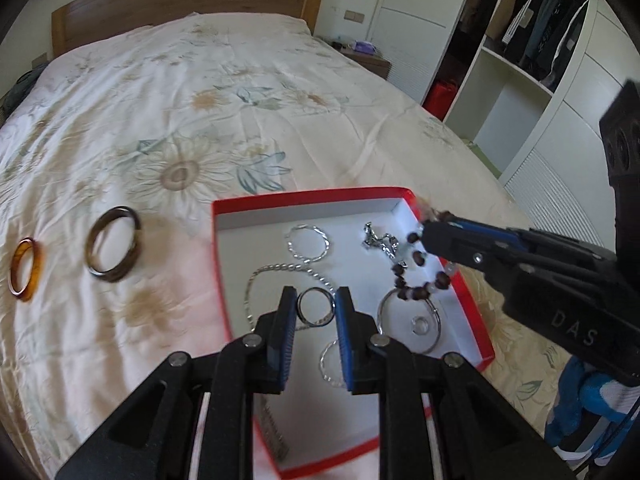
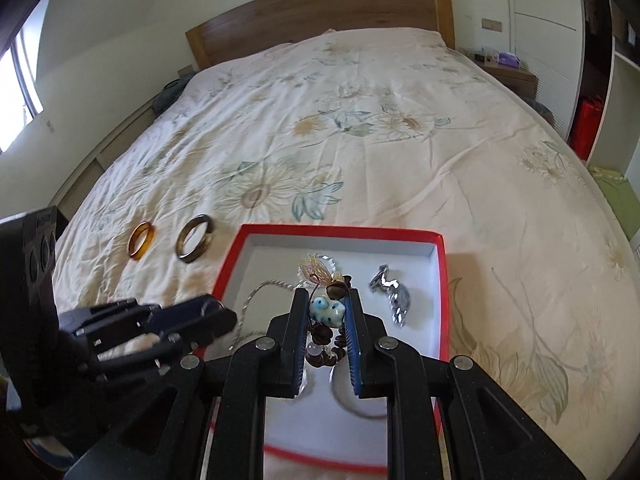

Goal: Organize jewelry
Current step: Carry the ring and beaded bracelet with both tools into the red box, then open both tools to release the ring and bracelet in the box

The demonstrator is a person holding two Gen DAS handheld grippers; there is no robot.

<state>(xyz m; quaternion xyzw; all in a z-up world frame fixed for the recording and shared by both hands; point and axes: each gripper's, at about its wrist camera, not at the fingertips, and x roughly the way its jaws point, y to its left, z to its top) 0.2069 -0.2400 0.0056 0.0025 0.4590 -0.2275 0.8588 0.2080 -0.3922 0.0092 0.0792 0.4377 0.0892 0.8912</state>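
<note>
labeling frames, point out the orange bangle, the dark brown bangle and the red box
orange translucent bangle [image 1: 25,270], left wrist view, on its rim
dark brown bangle [image 1: 114,250], left wrist view, on its rim
red shallow cardboard box [image 2: 340,232], right wrist view, on its far wall

Left fingers [image 1: 346,344] hide part of a silver hoop [image 1: 330,364] in the red box [image 1: 472,312]
</note>
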